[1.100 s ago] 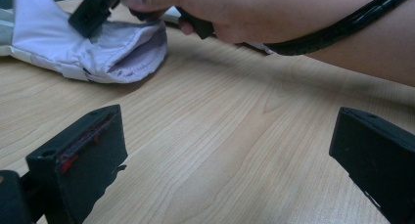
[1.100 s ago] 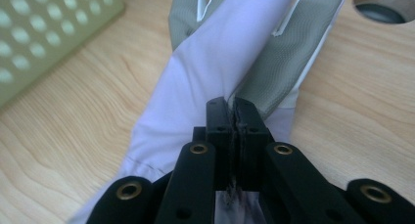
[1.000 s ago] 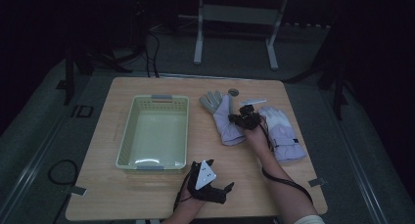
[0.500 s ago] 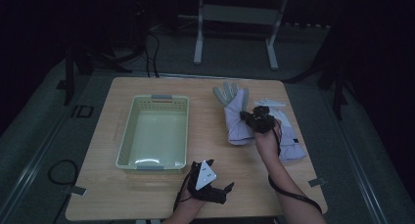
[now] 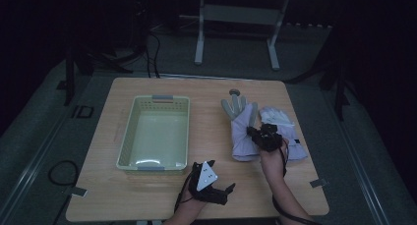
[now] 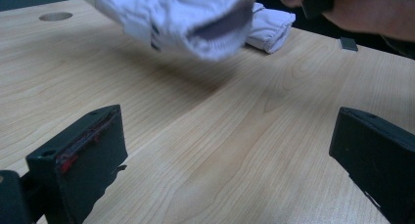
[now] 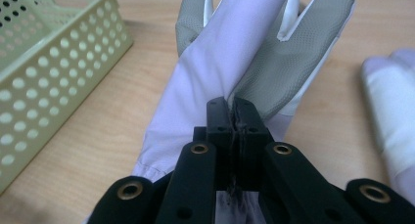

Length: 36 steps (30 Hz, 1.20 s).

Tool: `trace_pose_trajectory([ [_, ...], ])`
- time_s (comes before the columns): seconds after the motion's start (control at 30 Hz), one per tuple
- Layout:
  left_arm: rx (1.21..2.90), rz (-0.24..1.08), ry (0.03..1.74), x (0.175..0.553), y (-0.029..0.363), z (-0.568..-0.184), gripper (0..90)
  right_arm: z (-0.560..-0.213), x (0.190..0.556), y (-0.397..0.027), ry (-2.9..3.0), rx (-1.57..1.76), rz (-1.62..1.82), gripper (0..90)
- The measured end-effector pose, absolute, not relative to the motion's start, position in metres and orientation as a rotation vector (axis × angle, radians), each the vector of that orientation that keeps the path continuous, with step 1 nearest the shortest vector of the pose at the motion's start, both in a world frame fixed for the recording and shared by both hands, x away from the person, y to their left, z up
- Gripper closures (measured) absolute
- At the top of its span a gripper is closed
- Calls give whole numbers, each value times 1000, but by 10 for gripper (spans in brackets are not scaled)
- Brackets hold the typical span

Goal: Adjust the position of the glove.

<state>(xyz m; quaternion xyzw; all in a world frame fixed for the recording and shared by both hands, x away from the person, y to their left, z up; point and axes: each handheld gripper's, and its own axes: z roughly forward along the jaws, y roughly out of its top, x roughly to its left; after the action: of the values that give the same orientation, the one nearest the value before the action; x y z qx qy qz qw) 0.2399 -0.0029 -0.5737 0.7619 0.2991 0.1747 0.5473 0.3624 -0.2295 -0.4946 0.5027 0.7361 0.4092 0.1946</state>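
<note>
Right gripper (image 7: 231,117) clamped on glove (image 7: 230,62) at its palm fabric; soft, light, limp, will drape; a cuff-end pinch looks steadier

A pale green basket (image 5: 153,131) sits on the wooden table (image 5: 206,95), with a second white glove (image 5: 285,129) well apart.

From my seat I see a pale lilac glove (image 7: 215,82) with grey, finely dotted palm patches and white seams between its fingers. The second glove (image 5: 287,131) is white-lilac too. The basket (image 5: 155,134) is pale green, its walls pierced with rows of round holes. The desk (image 5: 206,195) is light wood grain. Both tools are black; the left tool (image 5: 216,188) carries a white three-cornered plate.
</note>
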Motion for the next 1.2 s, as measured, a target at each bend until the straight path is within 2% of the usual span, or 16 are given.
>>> trace_pose_trajectory([
  [0.47, 1809, 419, 707, 240, -3, -574, 6, -536, 345, -222, 2141, 1446, 1087, 868],
  [0.83, 1811, 420, 708, 240, -4, -574, 6, -545, 344, -221, 2119, 1457, 1078, 850],
  [0.87, 1813, 421, 708, 240, -4, -574, 6, -544, 345, -222, 2119, 1461, 1091, 804],
  [0.97, 1811, 420, 709, 240, -4, -574, 6, -540, 344, -223, 2124, 1453, 1110, 785],
  [1.0, 1810, 419, 711, 240, -3, -574, 6, -534, 344, -225, 2134, 1426, 1131, 720],
  [1.2, 1810, 419, 712, 240, -3, -574, 6, -512, 349, -237, 2145, 1327, 1162, 613],
])
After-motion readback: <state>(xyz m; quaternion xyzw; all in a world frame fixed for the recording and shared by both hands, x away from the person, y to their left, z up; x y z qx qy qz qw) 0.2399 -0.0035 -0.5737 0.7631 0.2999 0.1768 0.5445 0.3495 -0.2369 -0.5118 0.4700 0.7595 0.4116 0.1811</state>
